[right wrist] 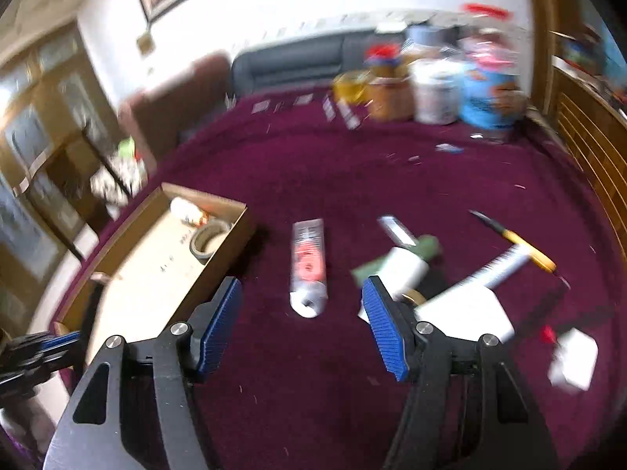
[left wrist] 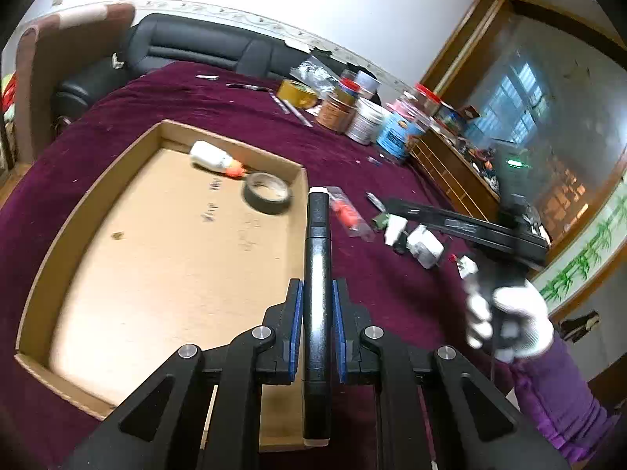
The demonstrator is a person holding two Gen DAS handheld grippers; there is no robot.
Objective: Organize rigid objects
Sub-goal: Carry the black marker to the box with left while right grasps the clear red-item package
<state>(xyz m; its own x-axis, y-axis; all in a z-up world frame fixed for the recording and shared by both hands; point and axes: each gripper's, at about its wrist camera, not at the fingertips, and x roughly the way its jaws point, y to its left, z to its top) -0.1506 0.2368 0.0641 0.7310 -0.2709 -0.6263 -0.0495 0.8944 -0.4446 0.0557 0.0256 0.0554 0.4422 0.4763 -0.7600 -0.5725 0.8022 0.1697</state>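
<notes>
The room's a lived-in one: black sofa along the far wall, wood-framed glass door off to the right. Below that, a table under a dark red cloth takes up most of both views, w/ a row of jars and tins at its far edge.

On the cloth sits the shallow cardboard box, open-topped, which I take as the place things go. Inside, at the far end: a white bottle w/ orange tip and a tape roll, just beside each other.

My left gripper is clenched on a black marker, pads pressing both sides, marker running lengthwise along the fingers, its tip poking out over the box's right wall. My right gripper is released, nothing between the pads, hanging over a tube w/ red label lying on the cloth next to the box. My right hand, white-gloved, shows in the left view.

Step in hand, I reckon: drop the marker in the box. To do it well I'd carry it fully past the wall, lower it over bare cardboard clear of the tape roll, level it, then let go low so it doesn't roll or bounce. Right side looks set for the tube next. The right view is blurry, so I can't read the smaller bits near it.
</notes>
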